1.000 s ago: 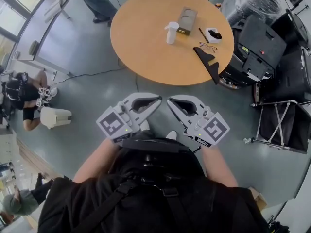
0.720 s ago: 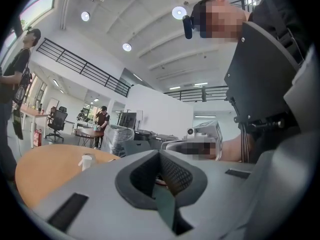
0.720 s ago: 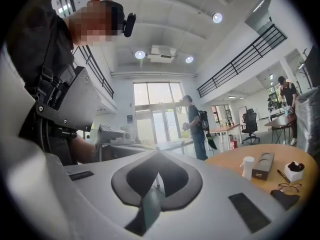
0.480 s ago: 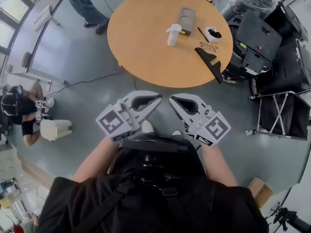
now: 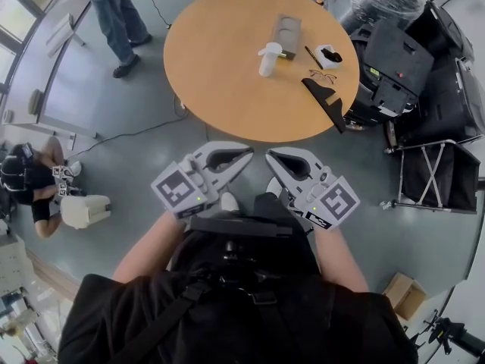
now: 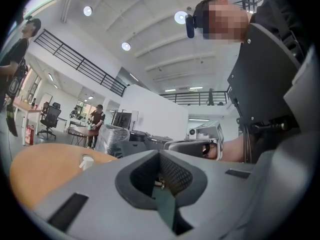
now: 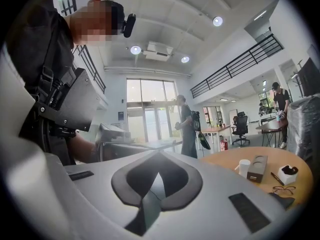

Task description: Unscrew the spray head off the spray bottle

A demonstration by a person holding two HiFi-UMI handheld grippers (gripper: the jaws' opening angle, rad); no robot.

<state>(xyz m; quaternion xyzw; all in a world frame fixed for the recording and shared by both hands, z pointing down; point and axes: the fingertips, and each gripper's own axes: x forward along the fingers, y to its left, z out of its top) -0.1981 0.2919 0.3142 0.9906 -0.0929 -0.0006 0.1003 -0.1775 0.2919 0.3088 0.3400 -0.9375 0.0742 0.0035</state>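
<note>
Room: we look down on a grey floor (image 5: 151, 150) and a round wooden surface (image 5: 220, 82); a person (image 5: 114, 14) stands off its far left edge
Spray bottle: the white spray bottle (image 5: 268, 58) stands upright right of the surface's middle, head on; a tan box (image 5: 288, 32) lies just beyond it
Left gripper: our left gripper (image 5: 244, 158) has its fingers pressed together on nothing; it hangs over the floor, well apart from the surface's near edge
Right gripper: our right gripper (image 5: 271, 158) is likewise closed and empty, its tip near the left one's
</note>
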